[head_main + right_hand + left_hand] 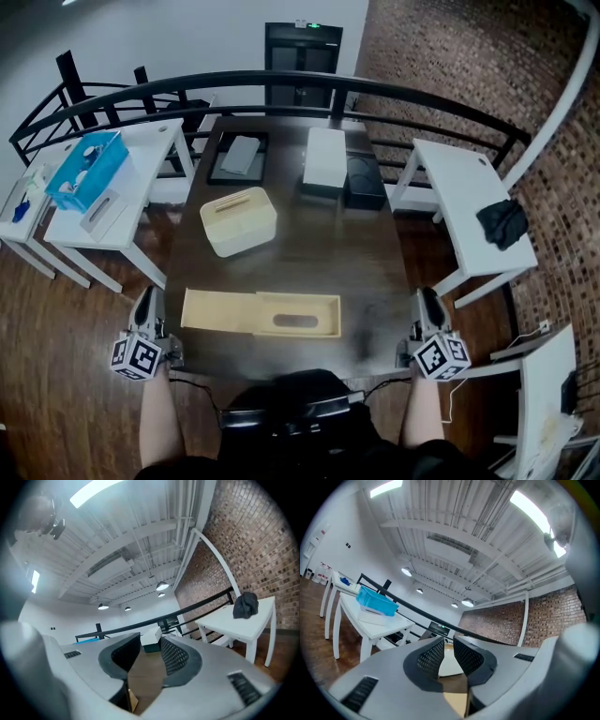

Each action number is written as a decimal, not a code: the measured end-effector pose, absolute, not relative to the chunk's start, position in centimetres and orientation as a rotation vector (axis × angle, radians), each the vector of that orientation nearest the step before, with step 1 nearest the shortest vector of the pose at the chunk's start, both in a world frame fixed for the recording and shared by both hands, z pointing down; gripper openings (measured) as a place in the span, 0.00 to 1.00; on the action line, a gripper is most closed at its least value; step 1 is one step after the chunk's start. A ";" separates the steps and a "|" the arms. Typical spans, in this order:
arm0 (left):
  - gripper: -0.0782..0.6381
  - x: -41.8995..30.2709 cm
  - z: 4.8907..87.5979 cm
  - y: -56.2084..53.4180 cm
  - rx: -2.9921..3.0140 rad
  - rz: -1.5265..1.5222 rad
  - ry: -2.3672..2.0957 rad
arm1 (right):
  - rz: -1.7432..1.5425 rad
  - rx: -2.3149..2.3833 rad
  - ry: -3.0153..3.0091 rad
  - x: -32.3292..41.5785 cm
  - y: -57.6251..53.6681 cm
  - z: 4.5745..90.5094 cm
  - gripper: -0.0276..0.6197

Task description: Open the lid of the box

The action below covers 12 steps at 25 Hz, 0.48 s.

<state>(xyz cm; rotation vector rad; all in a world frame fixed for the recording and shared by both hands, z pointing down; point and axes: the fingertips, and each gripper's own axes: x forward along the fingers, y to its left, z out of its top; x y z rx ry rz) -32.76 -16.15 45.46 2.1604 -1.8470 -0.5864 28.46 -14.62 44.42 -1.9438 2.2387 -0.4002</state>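
A long flat beige box (261,312) with an oval slot in its right half lies near the front edge of the dark table (366,253). Further back to the left stands a cream box (238,220) with a slotted lid. My left gripper (145,298) hangs off the table's front left corner, its jaws a narrow gap apart with nothing between them (448,648). My right gripper (427,298) hangs off the front right corner, open and empty (151,648). Neither touches a box. A beige corner (457,702) shows low in the left gripper view.
At the table's far end are a white box (324,159), a black box (364,180) and a black tray (238,157). White side tables flank the table: the left holds a blue bin (87,169), the right a black cloth (502,223). A black railing (281,82) curves behind.
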 end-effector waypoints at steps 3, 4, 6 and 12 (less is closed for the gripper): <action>0.19 -31.5 42.8 -14.6 2.232 -0.663 -1.829 | -0.398 -2.025 2.198 29.6 -14.0 43.8 0.11; 0.19 -30.9 42.1 -14.1 2.258 -0.674 -1.820 | -0.404 -2.040 2.190 29.7 -13.8 43.8 0.10; 0.16 -29.5 41.1 -13.3 2.320 -0.666 -1.797 | -0.410 -2.044 2.184 29.7 -13.5 43.9 0.05; 0.15 -27.0 41.7 -11.8 2.380 -0.611 -1.732 | -0.357 -1.968 2.229 28.4 -12.6 43.0 0.05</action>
